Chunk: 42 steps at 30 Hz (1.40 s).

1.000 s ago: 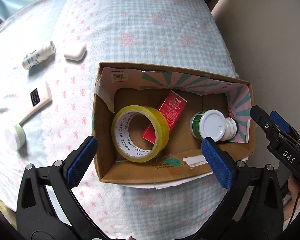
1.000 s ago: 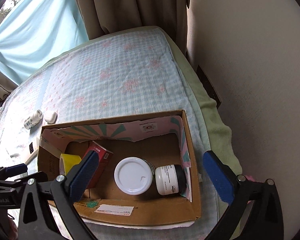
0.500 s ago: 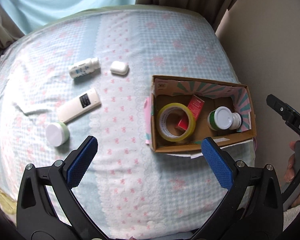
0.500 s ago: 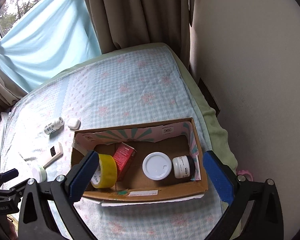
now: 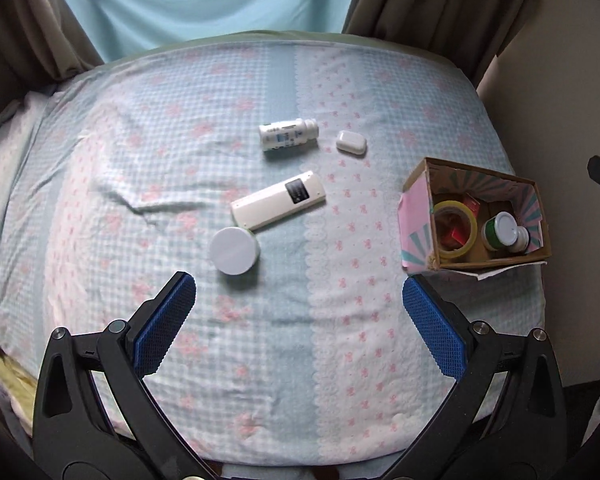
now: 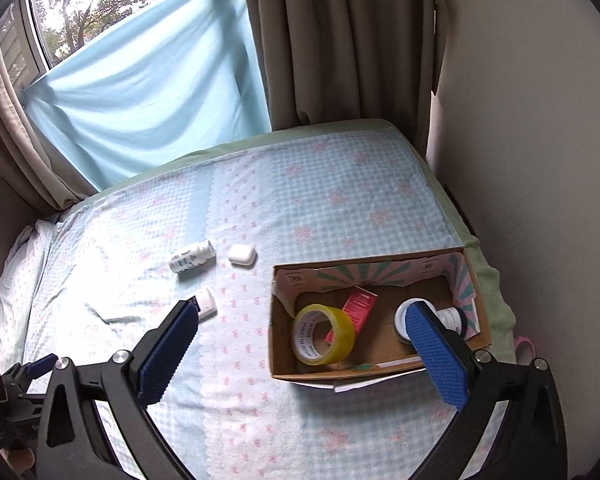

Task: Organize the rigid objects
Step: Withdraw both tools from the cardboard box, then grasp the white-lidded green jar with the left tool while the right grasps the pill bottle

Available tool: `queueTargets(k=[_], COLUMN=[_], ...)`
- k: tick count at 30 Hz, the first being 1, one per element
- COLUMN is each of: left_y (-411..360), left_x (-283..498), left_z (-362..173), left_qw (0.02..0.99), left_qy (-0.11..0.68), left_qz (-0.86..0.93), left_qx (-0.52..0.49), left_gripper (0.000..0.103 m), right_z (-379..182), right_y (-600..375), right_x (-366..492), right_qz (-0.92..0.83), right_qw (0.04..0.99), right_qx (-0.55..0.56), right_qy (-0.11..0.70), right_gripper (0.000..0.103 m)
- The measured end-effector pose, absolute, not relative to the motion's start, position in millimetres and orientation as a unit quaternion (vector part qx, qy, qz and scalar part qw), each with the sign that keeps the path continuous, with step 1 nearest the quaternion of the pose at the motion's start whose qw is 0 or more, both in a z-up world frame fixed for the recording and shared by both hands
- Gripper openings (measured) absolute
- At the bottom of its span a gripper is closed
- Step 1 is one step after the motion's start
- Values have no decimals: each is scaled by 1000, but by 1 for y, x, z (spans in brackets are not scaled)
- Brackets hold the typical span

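I saw the bed (image 5: 260, 360) filling the frame. The cardboard box (image 5: 414, 220) stood at centre right — tape roll (image 5: 456, 226) inside. The remote (image 5: 278, 200), white jar (image 5: 234, 250) and bottle (image 5: 288, 135) lay mid-frame. My left gripper (image 5: 300, 320) and right gripper (image 6: 300, 344) both gaped wide, holding nothing.

Ahead of the left gripper (image 5: 299, 306) on the bed (image 5: 100, 208): jar (image 5: 234, 250) nearest, touching the remote control (image 5: 278, 200) behind it; bottle (image 5: 288, 134) and small case (image 5: 351, 142) farther. Cardboard box (image 5: 415, 216) to the right holds tape roll (image 5: 455, 230), carton (image 5: 471, 205) and two jars.
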<state>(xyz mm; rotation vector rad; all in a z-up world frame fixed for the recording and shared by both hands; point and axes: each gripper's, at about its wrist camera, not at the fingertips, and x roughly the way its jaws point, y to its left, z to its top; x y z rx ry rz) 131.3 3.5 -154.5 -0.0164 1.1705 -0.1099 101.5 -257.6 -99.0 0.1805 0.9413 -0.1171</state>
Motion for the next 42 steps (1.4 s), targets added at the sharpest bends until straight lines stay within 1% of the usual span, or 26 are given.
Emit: queueTargets(k=[5, 10, 14, 19, 25, 35, 40, 41, 42], left_y=[57, 90, 102, 105, 101, 96, 92, 89, 86], left_x=[128, 131, 136, 147, 162, 198, 218, 221, 225], left_z=[-159, -176, -198, -238, -289, -367, -399, -403, -408], left_qw=[829, 822, 814, 796, 775, 752, 745, 745, 744], left_qy=[557, 567, 577, 598, 619, 639, 648, 649, 652], left_qz=[-49, -33, -18, 4, 35, 78, 81, 81, 80], left_qx=[-15, -35, -55, -90, -120, -144, -139, -132, -125], left_gripper=[103, 103, 103, 103, 103, 103, 103, 103, 103], right_z=[-90, -94, -106, -133, -186, -312, -368, -378, -387], right_y=[-212, -172, -144, -120, -84, -34, -15, -12, -11], right_x=[118, 149, 184, 235, 294, 368, 385, 386, 387], right_qz=[-39, 6, 62, 141, 237, 348, 385, 391, 396], right_qw=[891, 891, 886, 864, 813, 686, 614, 600, 586], right_qx=[89, 66, 26, -23, -142, -332, -424, -441, -459], right_qy=[443, 448, 458, 483, 512, 546, 544, 541, 537], right_gripper=[103, 103, 103, 103, 103, 103, 100, 99, 95])
